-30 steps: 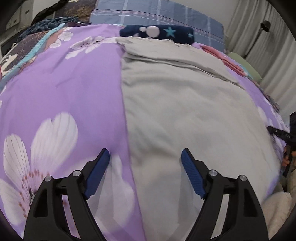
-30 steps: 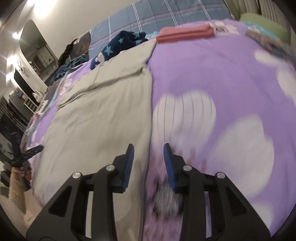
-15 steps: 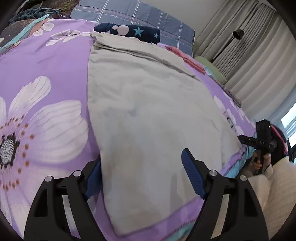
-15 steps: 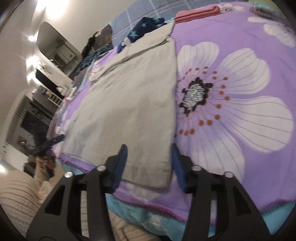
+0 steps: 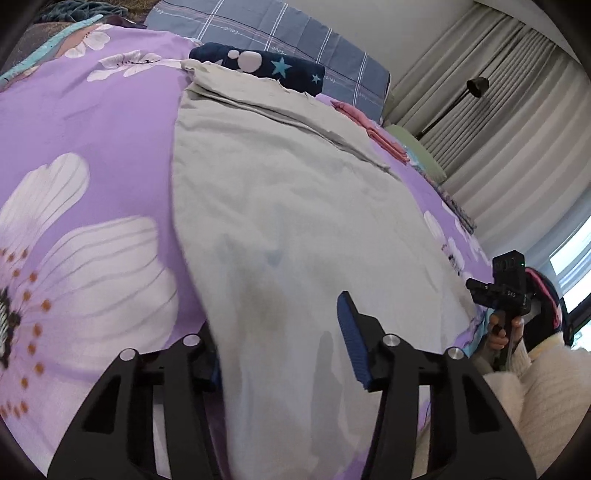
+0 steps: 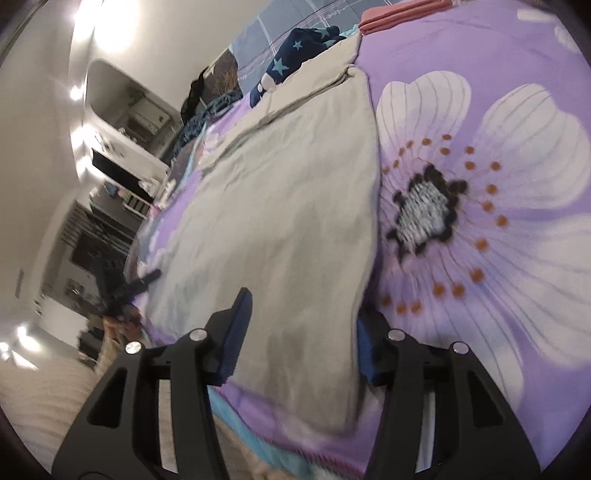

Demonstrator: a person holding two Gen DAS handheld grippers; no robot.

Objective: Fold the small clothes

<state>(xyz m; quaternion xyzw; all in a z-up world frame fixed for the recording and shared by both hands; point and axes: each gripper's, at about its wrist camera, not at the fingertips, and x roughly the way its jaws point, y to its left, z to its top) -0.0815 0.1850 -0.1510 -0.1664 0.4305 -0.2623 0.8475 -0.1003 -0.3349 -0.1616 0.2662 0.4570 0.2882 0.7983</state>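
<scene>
**Both grippers at the near corners of the grey garment**

On the purple flowered bedspread [image 5: 92, 155] we see the grey garment [image 5: 295, 206] spread flat, running from the bed's near edge up toward the navy star-print cloth [image 5: 258, 66] and the checked blue pillow [image 5: 280, 33]. A folded pink piece [image 5: 373, 129] lies to its far right.

Our left gripper [image 5: 282, 343] sits over the near left corner of the garment. Its jaws have just been closing, and the cloth's edge lies between them: the left pad is half hidden under the raised fabric, the right pad stands clear above it. We cannot tell whether the pads press on the cloth.

Our right gripper [image 6: 303, 336] straddles the near right corner. Its jaws stand part-way apart, with the garment's edge draped between them and over the right pad; the view is blurred, so we cannot tell whether it has a grip.

In the left wrist view the other hand [image 5: 502, 332] shows at the bed's right edge, beside a cream sleeve [image 5: 546, 398].
</scene>
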